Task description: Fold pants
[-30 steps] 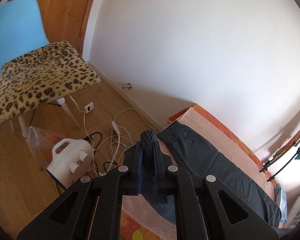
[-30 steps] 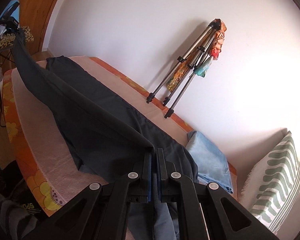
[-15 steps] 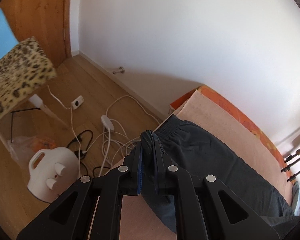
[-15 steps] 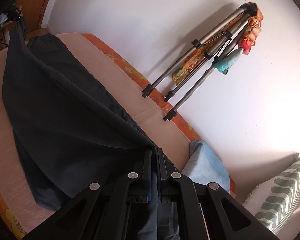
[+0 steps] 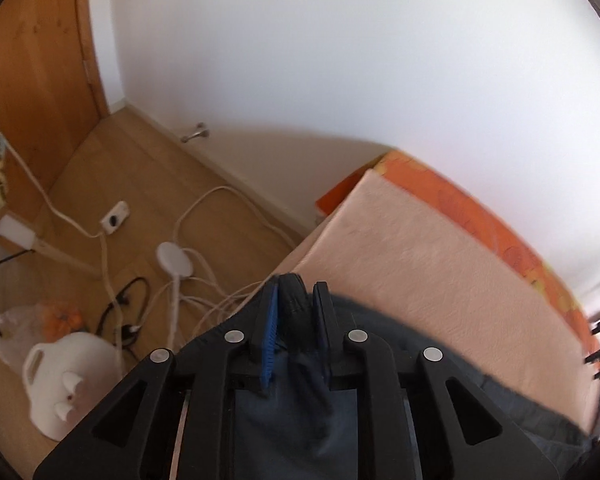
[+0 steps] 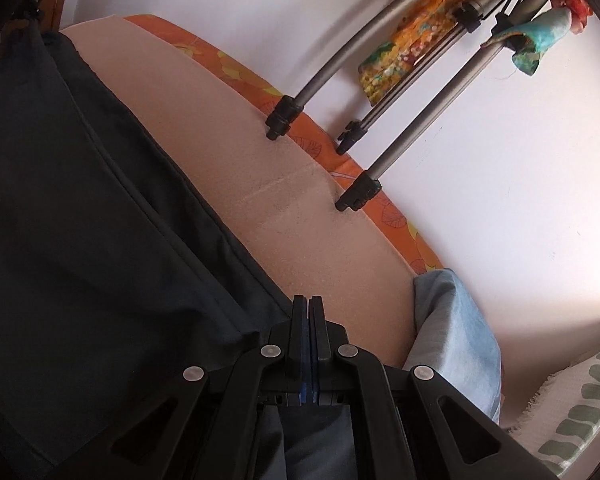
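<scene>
A plain white wall (image 5: 340,60) runs behind the bed (image 6: 300,216), with its pale pink cover and orange flowered edge. A wooden door (image 5: 32,64) stands in the corner above the wood floor (image 5: 140,184), strewn with white cables (image 5: 204,216). A tripod (image 6: 380,60) leans against the wall; daylight falls softly.
</scene>
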Tool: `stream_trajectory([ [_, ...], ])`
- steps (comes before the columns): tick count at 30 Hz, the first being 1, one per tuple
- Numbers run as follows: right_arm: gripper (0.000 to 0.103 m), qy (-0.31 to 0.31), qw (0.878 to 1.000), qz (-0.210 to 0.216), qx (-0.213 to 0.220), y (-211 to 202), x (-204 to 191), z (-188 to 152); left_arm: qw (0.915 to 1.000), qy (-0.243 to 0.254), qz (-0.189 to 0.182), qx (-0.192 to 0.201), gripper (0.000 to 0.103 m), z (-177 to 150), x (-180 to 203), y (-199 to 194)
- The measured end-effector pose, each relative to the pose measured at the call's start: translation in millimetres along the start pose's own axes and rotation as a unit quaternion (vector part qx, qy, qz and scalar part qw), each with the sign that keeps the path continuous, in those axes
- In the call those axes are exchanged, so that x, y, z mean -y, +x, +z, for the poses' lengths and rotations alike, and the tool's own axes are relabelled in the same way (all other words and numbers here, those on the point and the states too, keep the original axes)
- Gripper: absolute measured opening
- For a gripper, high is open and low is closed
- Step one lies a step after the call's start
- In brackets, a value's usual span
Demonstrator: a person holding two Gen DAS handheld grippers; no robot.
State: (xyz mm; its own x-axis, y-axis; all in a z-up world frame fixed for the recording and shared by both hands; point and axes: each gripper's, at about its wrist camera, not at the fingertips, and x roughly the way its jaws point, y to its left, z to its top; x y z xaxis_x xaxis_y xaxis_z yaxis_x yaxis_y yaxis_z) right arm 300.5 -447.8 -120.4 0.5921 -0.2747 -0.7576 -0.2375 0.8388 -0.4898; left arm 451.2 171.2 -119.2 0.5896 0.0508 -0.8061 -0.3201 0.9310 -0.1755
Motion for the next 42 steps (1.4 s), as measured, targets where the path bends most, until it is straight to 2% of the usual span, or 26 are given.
stream_trajectory([
  [1, 0.000, 0.004, 1.000, 0.005, 0.000, 0.6, 0.5, -0.4, 1.0000, -0.001, -0.006, 0.002, 0.023, 3.3, 0.7, -2.2],
  [3, 0.000, -0.001, 1.000, 0.003, 0.003, -1.6, -0.6, -0.6, 0.9997, 0.002, -0.022, 0.005, 0.046, 11.2, -0.5, -10.7],
  [4, 0.000, -0.001, 1.000, 0.003, 0.005, -3.8, -0.8, 0.7, 0.9996, 0.004, -0.025, 0.009, 0.048, 13.6, -1.8, -15.6],
  [7, 0.000, 0.012, 0.999, 0.029, 0.012, -16.2, 0.4, 11.9, 0.9993, 0.016, -0.023, 0.024, 0.049, 20.6, -10.8, -31.3],
  [8, 0.003, 0.013, 0.999, 0.035, 0.017, -21.6, -1.6, 16.2, 0.9990, 0.026, -0.022, 0.029, 0.049, 19.3, -14.8, -37.0],
  [9, 0.008, 0.011, 0.999, 0.045, 0.026, -28.2, -4.7, 23.0, 0.9987, 0.037, -0.016, 0.033, 0.049, 16.6, -19.0, -41.4],
  [10, 0.020, 0.010, 0.998, 0.055, 0.032, -31.7, -8.2, 28.3, 0.9984, 0.043, -0.009, 0.035, 0.049, 13.4, -24.9, -42.6],
  [11, 0.029, 0.009, 0.997, 0.063, 0.039, -35.6, -12.1, 33.9, 0.9983, 0.047, -0.006, 0.033, 0.049, 10.0, -30.8, -42.5],
  [13, 0.030, 0.008, 0.995, 0.090, 0.045, -39.7, -22.9, 46.1, 0.9988, 0.045, -0.007, 0.019, 0.049, 0.1, -44.0, -35.7],
  [15, 0.037, -0.001, 0.992, 0.120, 0.042, -38.5, -36.7, 56.7, 0.9991, 0.040, -0.016, 0.002, 0.049, -9.7, -55.3, -24.6],
  [17, 0.047, -0.019, 0.991, 0.128, 0.036, -33.2, -52.3, 63.7, 0.9990, 0.039, -0.021, -0.010, 0.049, -17.7, -60.6, -13.5],
  [20, 0.051, -0.047, 0.989, 0.139, 0.016, -21.0, -71.1, 69.0, 0.9988, 0.035, -0.028, -0.018, 0.049, -25.9, -61.0, 2.0],
  [23, 0.057, -0.060, 0.990, 0.131, -0.001, -7.0, -79.5, 71.2, 0.9985, 0.038, -0.032, -0.024, 0.049, -28.4, -56.8, 12.9],
  [24, 0.059, -0.057, 0.989, 0.134, -0.006, -2.0, -78.0, 72.2, 0.9982, 0.047, -0.028, -0.024, 0.046, -30.1, -52.7, 16.3],
  [25, 0.061, -0.051, 0.989, 0.139, -0.010, 2.2, -76.1, 73.1, 0.9979, 0.057, -0.025, -0.020, 0.038, -32.1, -49.6, 18.3],
  [26, 0.061, -0.047, 0.988, 0.144, -0.014, 5.8, -73.9, 73.5, 0.9973, 0.067, -0.024, -0.015, 0.017, -33.7, -44.5, 18.6],
  [29, 0.061, -0.035, 0.987, 0.154, -0.018, 9.6, -69.1, 72.3, 0.9941, 0.108, -0.004, 0.000, 0.005, -37.0, -26.7, 13.3],
  [32, 0.061, -0.033, 0.986, 0.161, -0.017, 12.1, -63.2, 68.1, 0.9907, 0.131, 0.035, 0.017, 0.001, -37.2, -23.6, 4.2],
  [37, 0.061, -0.013, 0.981, 0.194, -0.012, 7.5, -39.3, 48.8, 0.9857, 0.129, 0.104, 0.029, 0.001, -29.1, -37.9, -5.3],
  [41, 0.059, -0.006, 0.975, 0.222, -0.007, 2.8, -25.5, 38.9, 0.9896, 0.120, 0.075, 0.024, 0.003, -26.4, -45.2, -11.5],
  [42, 0.059, -0.010, 0.975, 0.222, -0.007, 3.5, -25.2, 38.1, 0.9891, 0.125, 0.070, 0.033, 0.009, -28.5, -41.7, -15.8],
])
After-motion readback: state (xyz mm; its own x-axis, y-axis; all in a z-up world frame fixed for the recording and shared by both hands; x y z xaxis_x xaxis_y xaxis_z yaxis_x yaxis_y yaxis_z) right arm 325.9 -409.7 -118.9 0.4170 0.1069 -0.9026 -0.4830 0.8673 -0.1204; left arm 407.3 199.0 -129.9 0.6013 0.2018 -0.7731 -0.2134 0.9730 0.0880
